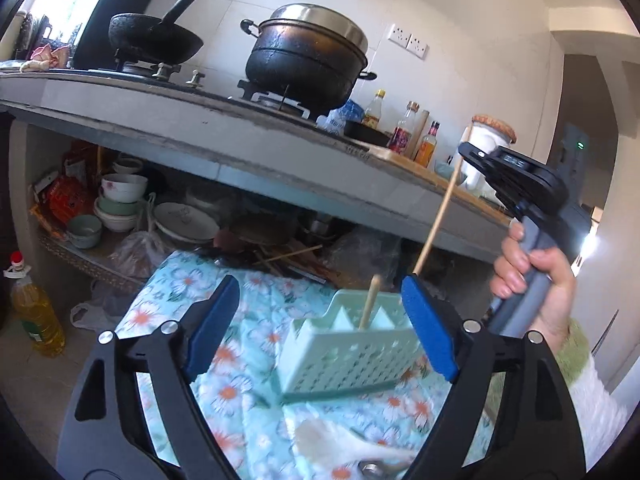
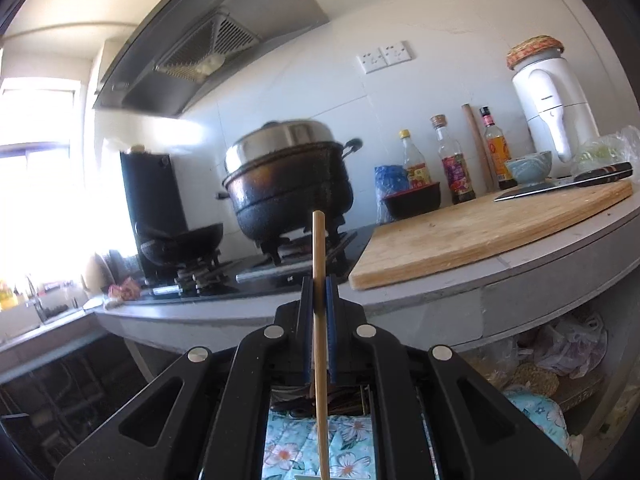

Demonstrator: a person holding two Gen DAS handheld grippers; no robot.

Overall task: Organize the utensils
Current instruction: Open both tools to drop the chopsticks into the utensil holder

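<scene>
A mint-green perforated utensil basket (image 1: 352, 354) stands on a floral cloth (image 1: 248, 364), between the open jaws of my left gripper (image 1: 320, 320). One wooden chopstick (image 1: 370, 300) stands inside the basket. My right gripper (image 2: 319, 292) is shut on a second wooden chopstick (image 2: 319, 256); in the left wrist view that gripper (image 1: 468, 152) holds the chopstick (image 1: 436, 220) slanting down, its tip just above the basket's far right corner. A pale spoon (image 1: 340, 444) lies on the cloth near me.
A grey counter (image 1: 200, 136) overhangs the cloth, with a wok (image 1: 156, 40), a lidded black pot (image 1: 308, 60), sauce bottles (image 2: 452, 160), a cutting board (image 2: 480, 228) and knife (image 2: 568, 184). Bowls (image 1: 120, 200) and loose chopsticks lie below. An oil bottle (image 1: 36, 312) stands left.
</scene>
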